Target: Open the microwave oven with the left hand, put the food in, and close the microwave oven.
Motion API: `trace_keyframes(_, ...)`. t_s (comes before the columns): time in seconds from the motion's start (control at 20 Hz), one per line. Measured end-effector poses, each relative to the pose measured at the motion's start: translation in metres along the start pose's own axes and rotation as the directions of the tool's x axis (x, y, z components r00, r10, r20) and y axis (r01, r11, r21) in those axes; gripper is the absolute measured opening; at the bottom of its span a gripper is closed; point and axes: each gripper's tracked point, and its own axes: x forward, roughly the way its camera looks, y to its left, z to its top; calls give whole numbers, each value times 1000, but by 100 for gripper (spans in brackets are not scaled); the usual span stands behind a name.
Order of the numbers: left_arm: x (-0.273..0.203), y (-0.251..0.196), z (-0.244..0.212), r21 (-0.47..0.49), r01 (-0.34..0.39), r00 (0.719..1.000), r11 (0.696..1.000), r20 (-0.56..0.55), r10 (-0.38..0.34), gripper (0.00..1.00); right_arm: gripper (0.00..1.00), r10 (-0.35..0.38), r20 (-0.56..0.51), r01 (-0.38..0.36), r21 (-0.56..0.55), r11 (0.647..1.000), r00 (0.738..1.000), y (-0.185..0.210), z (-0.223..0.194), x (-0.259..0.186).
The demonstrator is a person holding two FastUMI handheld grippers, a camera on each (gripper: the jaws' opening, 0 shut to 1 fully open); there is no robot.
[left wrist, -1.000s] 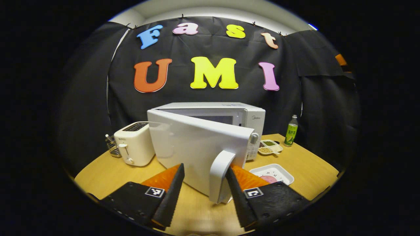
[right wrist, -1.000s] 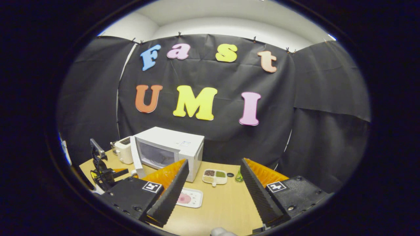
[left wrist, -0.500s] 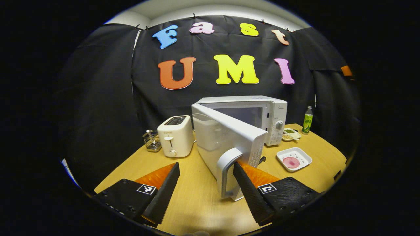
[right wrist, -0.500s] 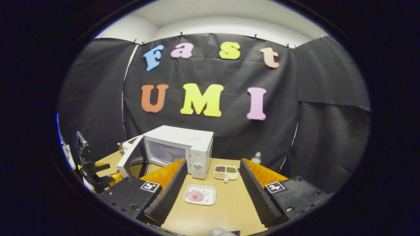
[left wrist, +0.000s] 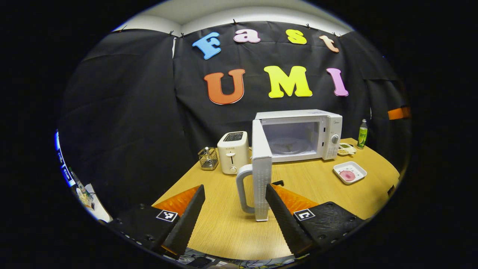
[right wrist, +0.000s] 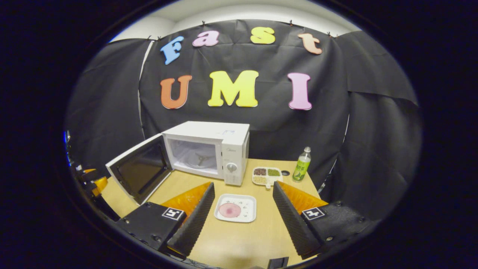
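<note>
The microwave oven (left wrist: 298, 134) stands at the back of the tabletop (left wrist: 313, 186) with its door (left wrist: 260, 168) swung wide, edge-on toward the left hand-held gripper (left wrist: 233, 213) – whose fingers are spread, the door handle (left wrist: 242, 188) between them, untouched. The cavity mouth is unobstructed. The right hand-held gripper (right wrist: 242, 215), fingers also spread and holding nothing, frames the food tray (right wrist: 235, 208), which lies on bare wood in front of the oven – near the tabletop's front edge
</note>
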Motion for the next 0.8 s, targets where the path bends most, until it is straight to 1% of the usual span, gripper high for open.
trace_keyframes(0.05,-7,-4,5,-8,10,1000,1000,10,-10,97,98,12,-25,-12,-3,1000,1000,0,-13,14)
trace_keyframes(0.1,-14,-9,14,-13,16,1000,1000,26,-15,97,89,8,-63,-8,-2,1000,998,-2,-25,29)
trace_keyframes(0.15,-20,-16,24,-19,23,999,1000,44,-22,97,93,12,-96,-12,7,1000,995,-5,-38,41)
trace_keyframes(0.2,-26,-25,34,-26,39,997,999,60,-38,97,90,17,-127,-14,22,1000,992,-7,-51,55)
trace_keyframes(0.25,-31,-33,44,-30,50,996,998,77,-48,97,81,24,-162,-19,33,999,986,-10,-66,70)
trace_keyframes(0.3,-37,-40,53,-36,56,995,998,90,-52,96,86,32,-210,-23,48,999,977,-14,-82,85)
trace_keyframes(0.35,-40,-48,62,-44,68,993,997,103,-63,96,82,51,-250,-33,75,997,967,-15,-95,98)
trace_keyframes(0.4,-44,-54,72,-49,74,991,996,116,-68,97,81,77,-286,-51,97,994,955,-17,-109,112)
trace_keyframes(0.45,-47,-60,79,-52,72,990,996,126,-65,96,68,85,-334,-51,110,993,939,-20,-125,125)
trace_keyframes(0.5,-49,-64,86,-56,69,989,996,131,-61,96,72,96,-365,-56,119,991,926,-24,-136,139)
trace_keyframes(0.55,-50,-67,92,-62,64,989,996,135,-55,96,57,93,-398,-49,118,992,913,-30,-147,151)
trace_keyframes(0.6,-51,-71,96,-67,58,990,996,136,-48,96,65,103,-423,-57,120,991,900,-32,-157,163)
trace_keyframes(0.65,-52,-73,100,-68,47,990,997,134,-38,96,55,125,-447,-76,124,989,886,-32,-164,174)
trace_keyframes(0.7,-52,-73,103,-71,30,991,997,130,-21,96,63,137,-477,-85,128,988,868,-32,-173,183)
trace_keyframes(0.75,-53,-76,108,-79,22,991,997,130,-12,97,53,151,-502,-95,135,986,851,-31,-181,190)
trace_keyframes(0.8,-54,-77,113,-89,7,991,996,132,5,96,50,159,-521,-102,136,985,839,-32,-185,197)
